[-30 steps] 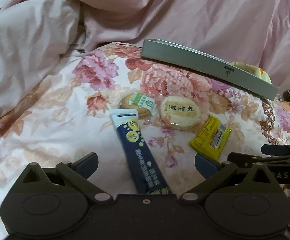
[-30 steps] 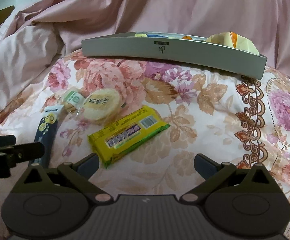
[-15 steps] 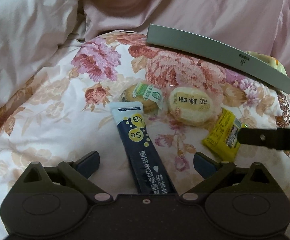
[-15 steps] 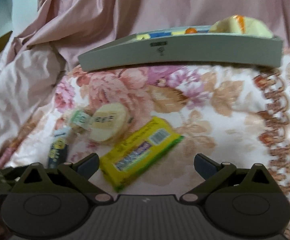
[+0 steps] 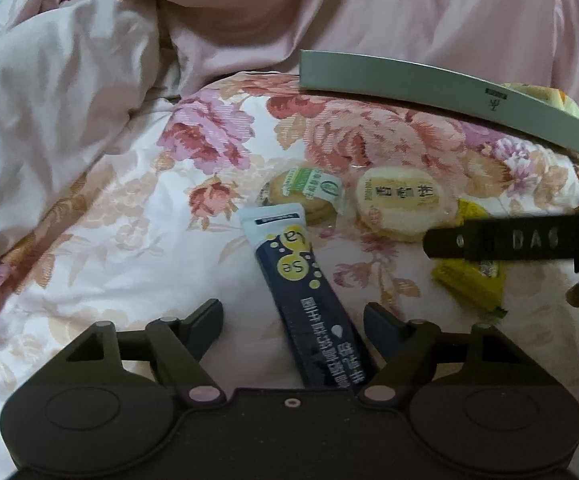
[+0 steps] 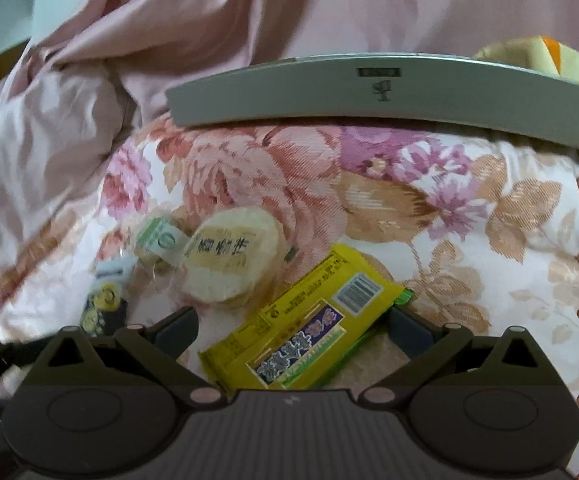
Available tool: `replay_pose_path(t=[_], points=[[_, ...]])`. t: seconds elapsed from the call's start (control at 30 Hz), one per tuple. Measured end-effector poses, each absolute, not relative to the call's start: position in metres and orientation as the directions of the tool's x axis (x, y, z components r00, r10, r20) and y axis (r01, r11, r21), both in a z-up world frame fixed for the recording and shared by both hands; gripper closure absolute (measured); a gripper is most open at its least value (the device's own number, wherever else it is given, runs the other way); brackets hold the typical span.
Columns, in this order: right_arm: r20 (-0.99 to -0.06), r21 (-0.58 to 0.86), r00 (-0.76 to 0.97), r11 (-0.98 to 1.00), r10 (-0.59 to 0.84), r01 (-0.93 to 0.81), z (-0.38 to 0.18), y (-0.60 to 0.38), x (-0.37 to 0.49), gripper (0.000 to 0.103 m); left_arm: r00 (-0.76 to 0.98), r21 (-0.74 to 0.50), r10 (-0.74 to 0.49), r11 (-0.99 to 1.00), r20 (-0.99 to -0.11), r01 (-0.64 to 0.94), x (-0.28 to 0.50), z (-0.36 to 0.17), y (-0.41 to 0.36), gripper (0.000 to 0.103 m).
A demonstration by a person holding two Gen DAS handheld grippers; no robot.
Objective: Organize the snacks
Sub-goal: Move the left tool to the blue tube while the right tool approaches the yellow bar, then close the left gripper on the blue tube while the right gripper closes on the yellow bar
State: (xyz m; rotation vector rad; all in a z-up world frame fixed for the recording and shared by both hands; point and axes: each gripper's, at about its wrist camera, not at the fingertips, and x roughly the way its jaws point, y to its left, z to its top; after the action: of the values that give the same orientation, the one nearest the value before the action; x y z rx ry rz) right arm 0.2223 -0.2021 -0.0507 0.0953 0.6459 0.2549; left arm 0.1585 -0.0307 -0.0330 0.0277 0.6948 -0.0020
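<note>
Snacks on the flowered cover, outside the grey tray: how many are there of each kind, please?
Round cakes in clear wrap: 2, one with a green label, one with a yellow label
Dark blue stick sachet: 1
Yellow wrapped bar: 1
Total: 4
The grey tray holds more, mostly hidden, not counted.

Both views are dim, with soft, even indoor light and a warm pinkish cast. Shadows are faint and there is no strong glare. Fisheye distortion bows the grey box (image 6: 385, 92) and darkens the corners. The right wrist view is smeared with motion blur; the left is slightly sharper.
</note>
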Motion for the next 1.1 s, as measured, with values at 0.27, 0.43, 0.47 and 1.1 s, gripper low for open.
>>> replay_pose_path(t=[0.27,0.43,0.47,1.1], points=[[-0.63,0.055,0.756,0.981,0.179,-0.187,-0.047,-0.197,0.209,0.023,0.764,0.01,0.027,1.0,-0.644,-0.027,0.154,-0.03,-0.024,0.027],[-0.642,0.043,0.747,0.98,0.176,-0.195,-0.046,-0.203,0.196,0.026,0.771,-0.055,-0.027,0.998,-0.636,-0.01,0.155,-0.03,-0.02,0.02],[-0.64,0.043,0.748,0.979,0.179,-0.197,-0.046,-0.202,0.196,0.024,0.771,-0.05,-0.027,0.999,-0.636,-0.007,0.156,-0.03,-0.021,0.019],[-0.661,0.029,0.701,0.943,0.267,-0.331,-0.043,-0.196,0.177,0.049,0.798,0.006,-0.082,0.994,-0.597,0.106,0.147,-0.033,-0.033,0.065]])
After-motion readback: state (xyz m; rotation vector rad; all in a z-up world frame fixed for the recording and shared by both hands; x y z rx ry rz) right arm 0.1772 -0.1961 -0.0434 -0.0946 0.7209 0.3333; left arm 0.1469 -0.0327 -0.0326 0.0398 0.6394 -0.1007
